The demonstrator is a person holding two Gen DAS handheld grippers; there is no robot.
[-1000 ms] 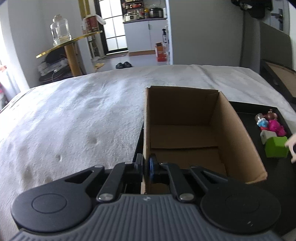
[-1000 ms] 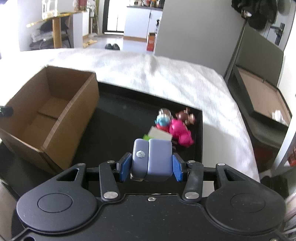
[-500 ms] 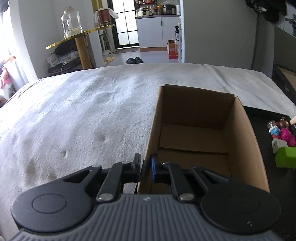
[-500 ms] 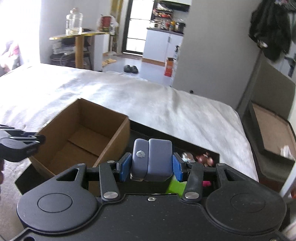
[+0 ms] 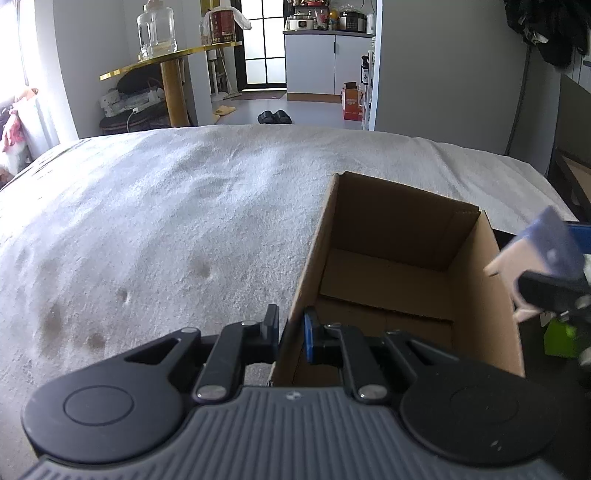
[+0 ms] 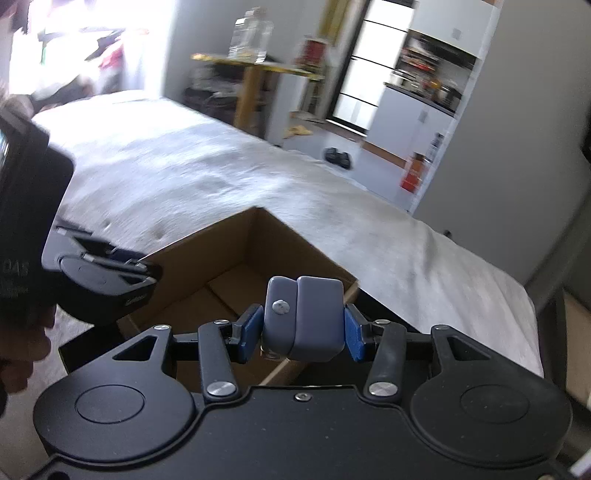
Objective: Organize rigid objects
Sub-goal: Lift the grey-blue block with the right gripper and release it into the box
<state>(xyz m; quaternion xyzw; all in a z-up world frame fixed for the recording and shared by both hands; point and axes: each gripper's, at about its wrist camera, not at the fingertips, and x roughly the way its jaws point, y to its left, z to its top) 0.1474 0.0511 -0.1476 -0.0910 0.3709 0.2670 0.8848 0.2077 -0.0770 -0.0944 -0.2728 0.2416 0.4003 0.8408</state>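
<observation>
An open, empty cardboard box [image 5: 402, 254] stands on a black tray on the white bedspread. My left gripper [image 5: 290, 334] is shut on the box's near left wall. My right gripper [image 6: 299, 332] is shut on a grey-blue block [image 6: 303, 317] and holds it in the air above the box's right wall [image 6: 236, 273]. The block and the right gripper also show at the right edge of the left wrist view [image 5: 546, 251]. A green cube [image 5: 559, 338] lies on the tray, right of the box.
The white bedspread [image 5: 166, 229] stretches left of and beyond the box. A gold-topped side table with a glass jar [image 5: 155, 29] stands past the bed. A kitchen doorway and shoes on the floor are further back.
My right gripper has carried the grey-blue block up from the tray and leftward, over the box's right wall. The left gripper stays clamped on the box wall.
</observation>
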